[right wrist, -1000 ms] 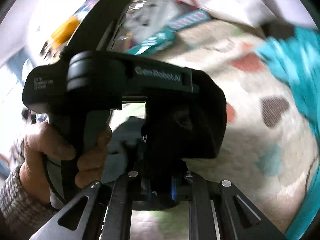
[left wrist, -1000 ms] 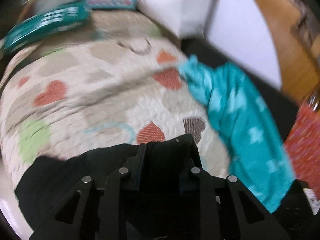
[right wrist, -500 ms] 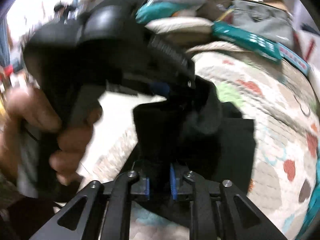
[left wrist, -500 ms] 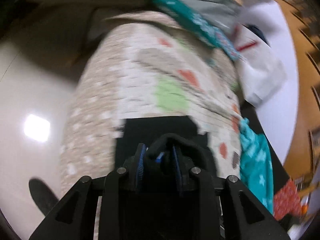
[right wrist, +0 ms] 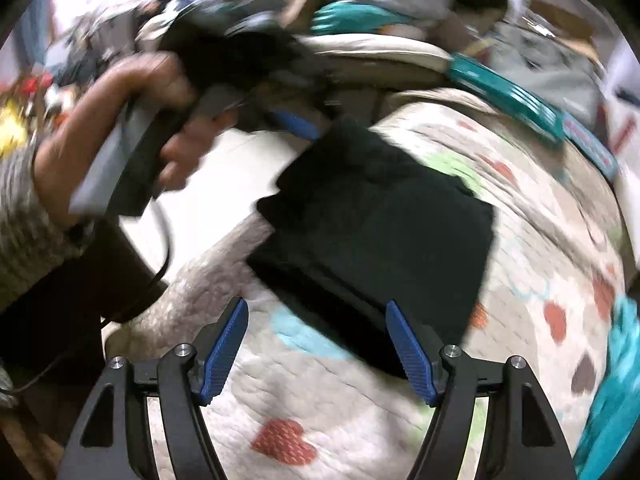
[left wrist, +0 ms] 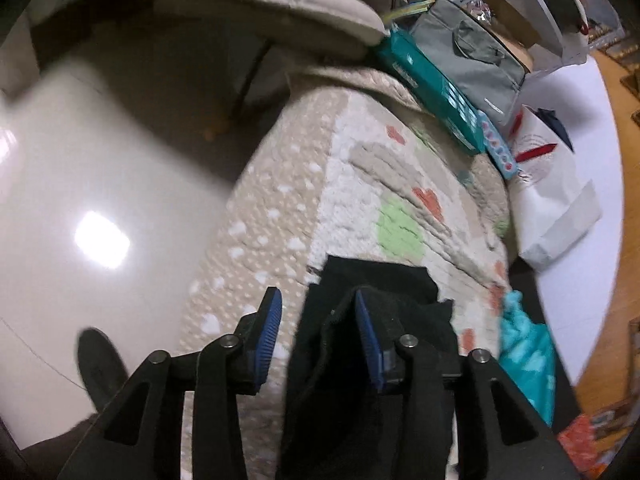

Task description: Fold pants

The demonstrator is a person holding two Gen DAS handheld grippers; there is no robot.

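The black pants (right wrist: 384, 216) lie folded into a compact stack on a quilted cover with hearts (right wrist: 532, 200). In the left wrist view the pants (left wrist: 380, 344) sit near the cover's edge. My left gripper (left wrist: 318, 332) is open, its blue pads apart; black cloth lies against the right pad (left wrist: 366, 340). In the right wrist view it shows at the stack's far corner (right wrist: 296, 124), held by a hand. My right gripper (right wrist: 318, 344) is open and empty, just in front of the stack's near edge.
A teal garment (left wrist: 528, 364) lies on the cover right of the pants. A teal box (left wrist: 436, 92), a grey bag (left wrist: 472, 52) and a white bag (left wrist: 556, 200) stand at the cover's far end. Shiny floor (left wrist: 96, 200) lies to the left.
Both grippers were shut on the black cloth and have opened. The pants now lie flat on the cover. The right gripper has drawn back from the stack.
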